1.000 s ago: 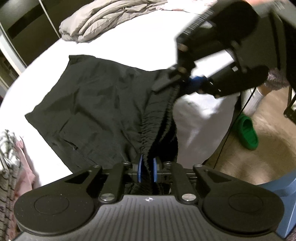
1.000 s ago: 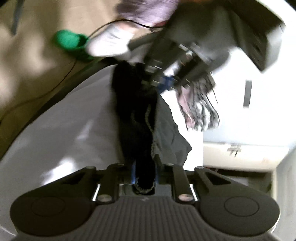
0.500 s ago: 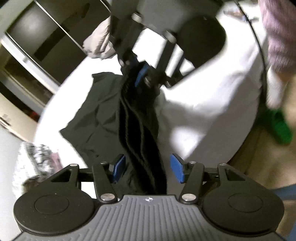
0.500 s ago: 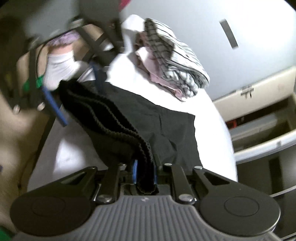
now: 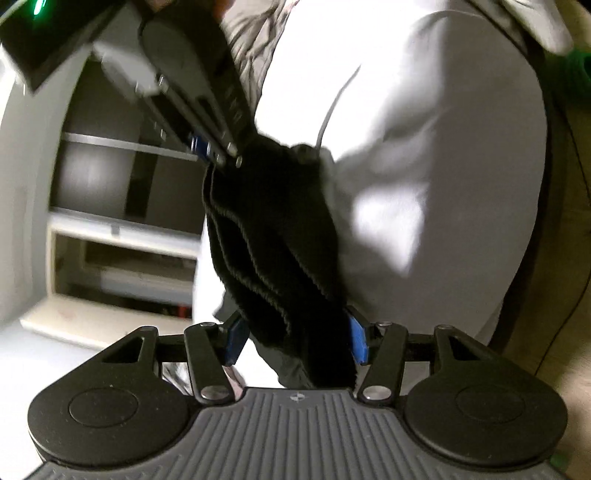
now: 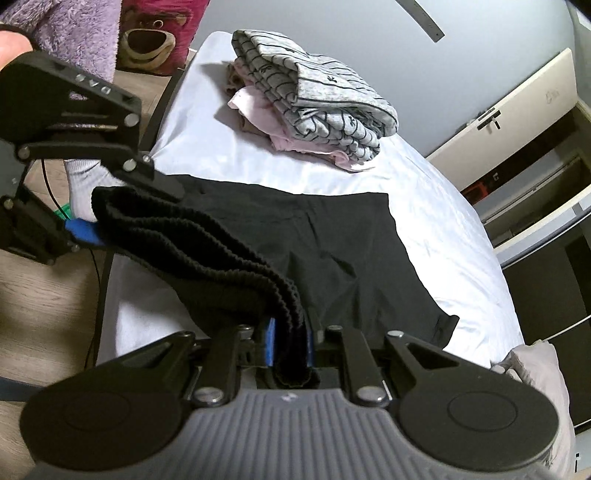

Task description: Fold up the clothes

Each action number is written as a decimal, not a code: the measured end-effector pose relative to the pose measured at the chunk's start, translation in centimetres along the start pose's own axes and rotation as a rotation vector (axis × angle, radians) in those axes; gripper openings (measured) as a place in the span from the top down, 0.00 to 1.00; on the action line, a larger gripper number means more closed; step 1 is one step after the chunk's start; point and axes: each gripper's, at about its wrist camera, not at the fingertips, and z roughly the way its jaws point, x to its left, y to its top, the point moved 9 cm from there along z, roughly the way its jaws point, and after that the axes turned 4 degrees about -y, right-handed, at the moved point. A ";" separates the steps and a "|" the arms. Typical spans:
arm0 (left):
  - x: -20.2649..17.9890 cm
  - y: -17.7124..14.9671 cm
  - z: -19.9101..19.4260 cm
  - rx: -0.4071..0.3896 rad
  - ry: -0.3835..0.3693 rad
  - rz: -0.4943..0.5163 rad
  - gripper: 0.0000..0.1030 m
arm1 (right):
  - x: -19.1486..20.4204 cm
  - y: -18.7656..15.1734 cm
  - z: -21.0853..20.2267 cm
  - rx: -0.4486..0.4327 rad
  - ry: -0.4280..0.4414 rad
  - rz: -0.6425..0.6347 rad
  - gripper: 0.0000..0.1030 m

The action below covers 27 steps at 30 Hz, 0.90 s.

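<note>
Two claws, one pair of black shorts (image 6: 332, 251). Right claw (image 6: 290, 345) pressed tight on the ribbed elastic waistband, blue pads either side of the fabric. Left claw (image 5: 295, 338) spread wide, waistband running thru the gap btwn its blue pads, not squeezed. Waistband hangs stretched btwn the two claws, bunched in 3 or so ribbed folds; rest of the shorts, smooth thin fabric, lies flat on the white bed sheet (image 6: 207, 147). At the far end of the bed, one stack of folded clothes (image 6: 310, 99): grey striped piece on top, pink ones under. One pink plush toy (image 6: 155, 33) on the floor beyond.
</note>
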 end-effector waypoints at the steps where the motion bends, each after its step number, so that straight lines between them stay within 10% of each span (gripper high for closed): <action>1: 0.0 0.1 0.0 -0.009 0.009 0.012 0.49 | 0.0 0.0 0.0 0.000 0.001 0.002 0.83; 10: -0.4 0.7 -0.5 -0.094 0.085 0.122 0.49 | 1.4 -0.2 -1.0 -0.030 0.077 -0.043 0.83; 13: 0.8 0.3 -0.6 -0.085 0.041 0.037 0.50 | 2.2 -0.4 -1.4 -0.042 0.109 -0.076 0.82; 18: 2.8 -0.4 -0.7 -0.071 -0.032 -0.105 0.82 | 3.0 -1.1 -1.9 -0.042 0.131 -0.113 0.65; 22: 4.4 -0.8 -0.8 -0.059 -0.091 -0.218 0.85 | 3.8 -1.6 -2.3 -0.045 0.120 -0.145 0.38; 27: 7.0 -1.3 -0.3 -0.033 -0.225 -0.377 0.86 | 5.2 -1.4 -2.3 -0.037 0.041 -0.192 0.34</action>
